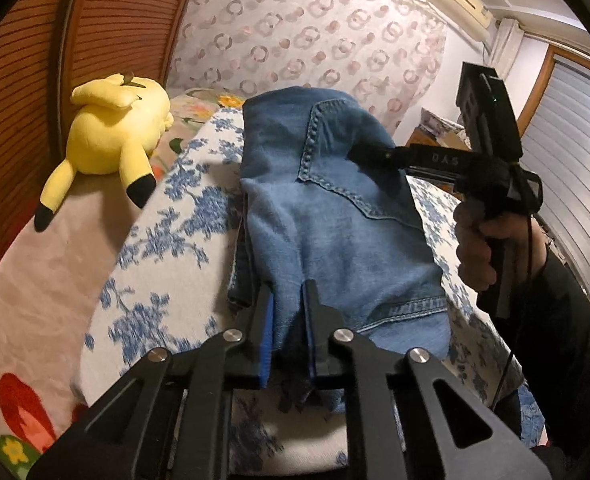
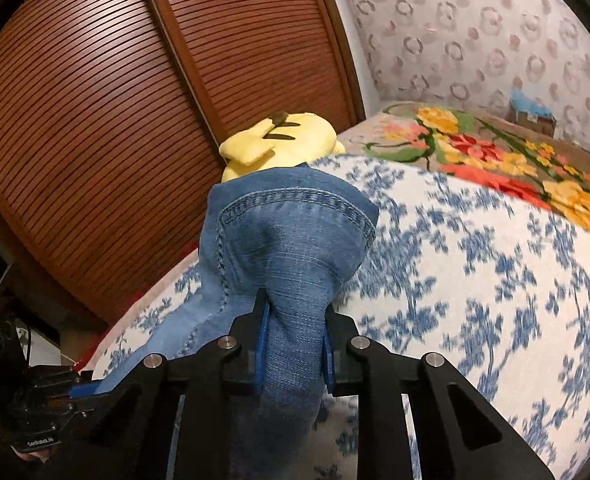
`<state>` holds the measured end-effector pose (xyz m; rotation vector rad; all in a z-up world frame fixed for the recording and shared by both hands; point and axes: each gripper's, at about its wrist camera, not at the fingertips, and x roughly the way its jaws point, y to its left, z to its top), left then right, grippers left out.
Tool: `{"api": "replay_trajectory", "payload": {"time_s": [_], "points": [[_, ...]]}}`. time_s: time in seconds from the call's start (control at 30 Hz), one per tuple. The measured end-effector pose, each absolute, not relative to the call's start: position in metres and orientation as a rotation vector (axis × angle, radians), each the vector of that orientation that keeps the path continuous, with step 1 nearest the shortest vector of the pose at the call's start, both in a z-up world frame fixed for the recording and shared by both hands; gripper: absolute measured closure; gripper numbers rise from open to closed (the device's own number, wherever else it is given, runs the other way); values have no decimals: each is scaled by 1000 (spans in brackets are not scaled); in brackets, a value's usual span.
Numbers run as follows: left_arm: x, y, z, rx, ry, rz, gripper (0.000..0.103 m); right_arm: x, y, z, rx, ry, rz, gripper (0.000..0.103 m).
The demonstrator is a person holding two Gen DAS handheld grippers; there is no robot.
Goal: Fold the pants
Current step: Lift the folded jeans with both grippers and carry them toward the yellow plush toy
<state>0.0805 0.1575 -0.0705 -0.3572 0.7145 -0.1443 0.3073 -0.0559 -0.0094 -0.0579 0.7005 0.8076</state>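
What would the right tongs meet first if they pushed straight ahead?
The bunched jeans pinched in the right tongs fill the line ahead; beyond them, probably the yellow plush toy, though depth is unclear.

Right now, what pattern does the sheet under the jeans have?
The sheet is white with blue flower prints, clearest in the right wrist view.

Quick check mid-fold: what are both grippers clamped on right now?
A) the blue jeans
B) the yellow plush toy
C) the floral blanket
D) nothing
A: the left gripper and the right gripper each pinch a bunch of the blue jeans between their pads.
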Motion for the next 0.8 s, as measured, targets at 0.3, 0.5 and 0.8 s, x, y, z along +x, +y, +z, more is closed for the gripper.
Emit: {"api": "replay_trajectory", "payload": {"time_s": [0.3,0.5,0.8], "points": [[119,187,-49,-356,667,-115,91,347,-26,8,-69,641,830,83],[158,214,-32,-327,638,-73,91,391,6,12,-51,633,829,83],[219,245,-22,-290,629,-22,91,458,33,-1,31,636,796,83]]}}
